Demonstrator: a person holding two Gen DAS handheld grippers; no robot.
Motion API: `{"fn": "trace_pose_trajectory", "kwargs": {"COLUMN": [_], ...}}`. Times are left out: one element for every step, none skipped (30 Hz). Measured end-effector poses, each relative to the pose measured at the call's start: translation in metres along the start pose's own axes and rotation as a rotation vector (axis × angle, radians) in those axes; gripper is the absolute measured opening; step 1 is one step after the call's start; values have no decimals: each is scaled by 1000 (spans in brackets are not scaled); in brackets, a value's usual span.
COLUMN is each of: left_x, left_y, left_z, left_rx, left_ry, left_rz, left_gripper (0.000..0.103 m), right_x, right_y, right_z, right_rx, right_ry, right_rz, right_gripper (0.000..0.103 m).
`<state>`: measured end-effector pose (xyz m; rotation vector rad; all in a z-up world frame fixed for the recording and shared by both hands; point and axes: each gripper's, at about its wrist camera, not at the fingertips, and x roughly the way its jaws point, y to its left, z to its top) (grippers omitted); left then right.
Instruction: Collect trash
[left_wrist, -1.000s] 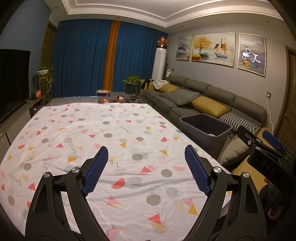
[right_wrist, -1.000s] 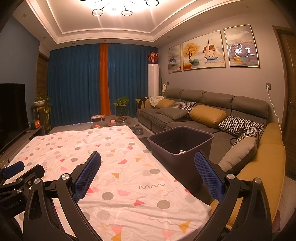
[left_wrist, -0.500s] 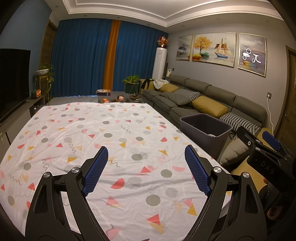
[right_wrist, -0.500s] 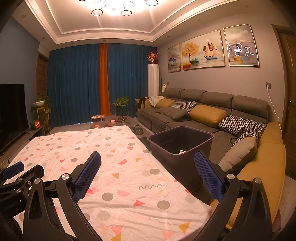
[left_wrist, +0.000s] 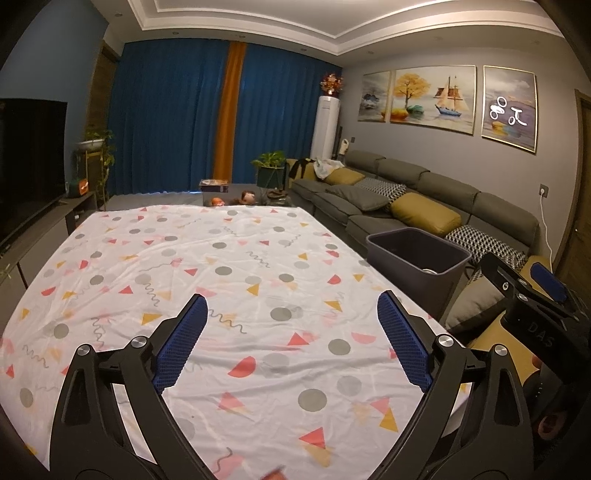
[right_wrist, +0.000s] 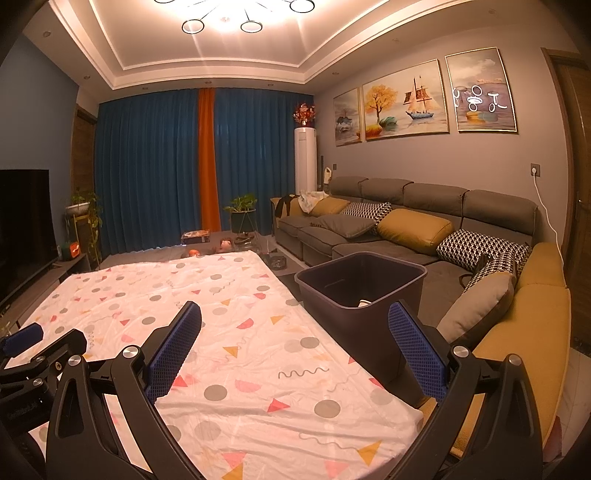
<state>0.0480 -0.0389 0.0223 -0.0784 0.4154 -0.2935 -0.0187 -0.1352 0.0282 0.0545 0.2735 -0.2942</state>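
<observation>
A long grey sofa (right_wrist: 406, 218) runs down the wall, with blue curtains (right_wrist: 147, 166) and one orange strip (right_wrist: 208, 162) closing off the far end and three paintings (right_wrist: 406, 101) hung in a row above the cushions. I count two mustard cushions and two black-and-white patterned ones along the seat, plus one grey pillow near the corner. One dark television (left_wrist: 26, 162) stands opposite.

Between them lies the big table under its white cloth (left_wrist: 221, 280) printed with dots, triangles and squiggles; no trash is lying on the cloth that I can see.

One dark bin (right_wrist: 360, 291) stands on the floor just beside the table's sofa-side edge, and a pale scrap of trash (right_wrist: 364, 303) shows at its bottom. What else is in there I cannot tell.

Compared with a second ago, almost nothing has shifted: cloth, bin and both tools sit where they were. The one change is the left gripper (left_wrist: 291, 341), whose blue pads (left_wrist: 181, 345) are spreading a touch wider at this moment, with nothing between them. The right gripper (right_wrist: 295, 349) hangs over the table's corner, its two pads wide apart and empty, framing the bin.
</observation>
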Motion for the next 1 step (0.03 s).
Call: {"fn": "trace_pose_trajectory", "kwargs": {"left_x": [0], "left_y": [1], "left_z": [0], "left_rx": [-1], "left_ry": [1], "left_rz": [-4], "left_gripper": [92], "right_x": [0], "right_y": [1], "right_z": [0], "right_rx": [1], "right_ry": [1], "right_rz": [0], "right_gripper": [97]}}
